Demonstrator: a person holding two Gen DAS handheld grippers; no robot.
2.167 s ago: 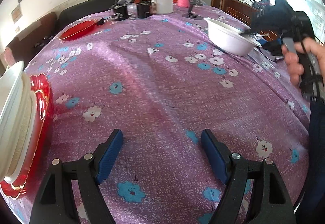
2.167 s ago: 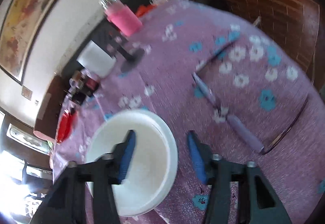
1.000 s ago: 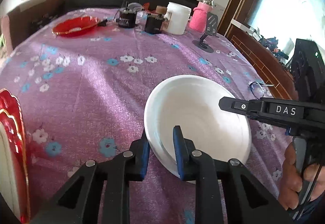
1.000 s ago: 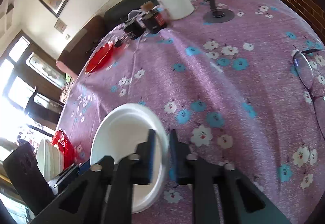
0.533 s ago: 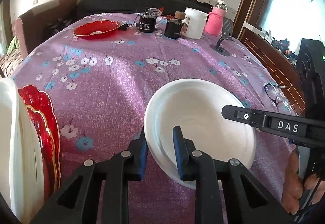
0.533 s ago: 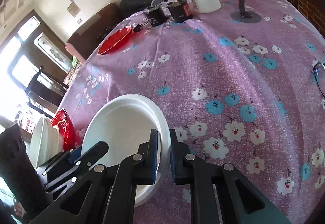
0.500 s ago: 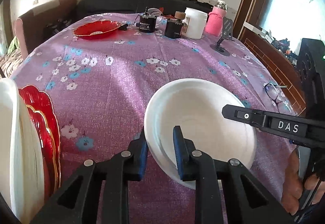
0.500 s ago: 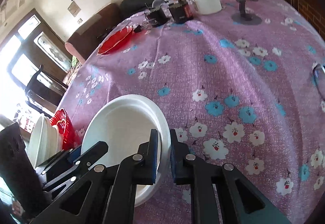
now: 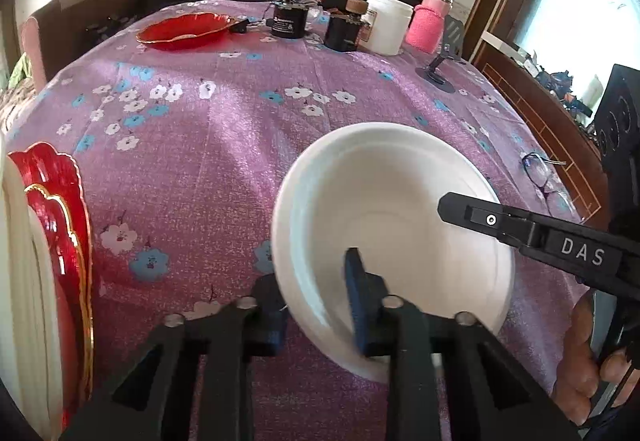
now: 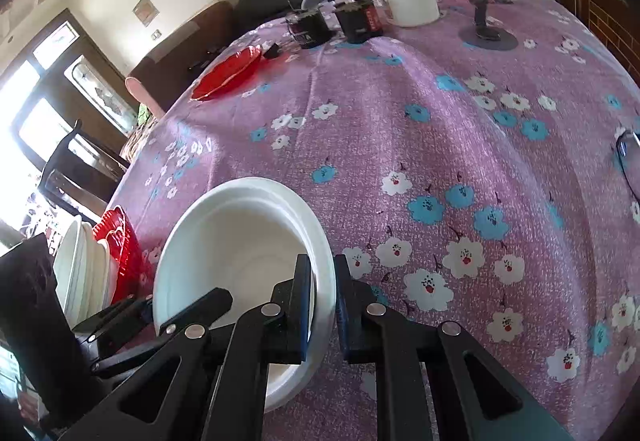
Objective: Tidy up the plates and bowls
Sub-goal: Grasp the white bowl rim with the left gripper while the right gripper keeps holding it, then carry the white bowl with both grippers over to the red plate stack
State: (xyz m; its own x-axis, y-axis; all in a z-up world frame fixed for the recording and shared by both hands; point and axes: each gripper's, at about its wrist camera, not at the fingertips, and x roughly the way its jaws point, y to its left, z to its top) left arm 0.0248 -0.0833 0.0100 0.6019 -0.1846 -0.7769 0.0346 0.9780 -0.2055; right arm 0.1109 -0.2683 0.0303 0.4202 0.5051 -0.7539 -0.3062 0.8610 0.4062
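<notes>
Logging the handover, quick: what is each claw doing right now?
Left claw: shut on the white bowl, pinching its near rim.
Right claw: shut on the same white bowl, pinching the opposite rim.

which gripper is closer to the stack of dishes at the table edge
Left. The left gripper clamps the white bowl's rim on the side facing the stack; the right gripper clamps the far rim.

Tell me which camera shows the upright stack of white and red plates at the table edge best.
The right wrist view: the stack of plates appears whole there, white dishes standing on edge with red ones beside them, left of the white bowl. The left wrist view crops the stack at the frame's left edge, showing only part.
</notes>
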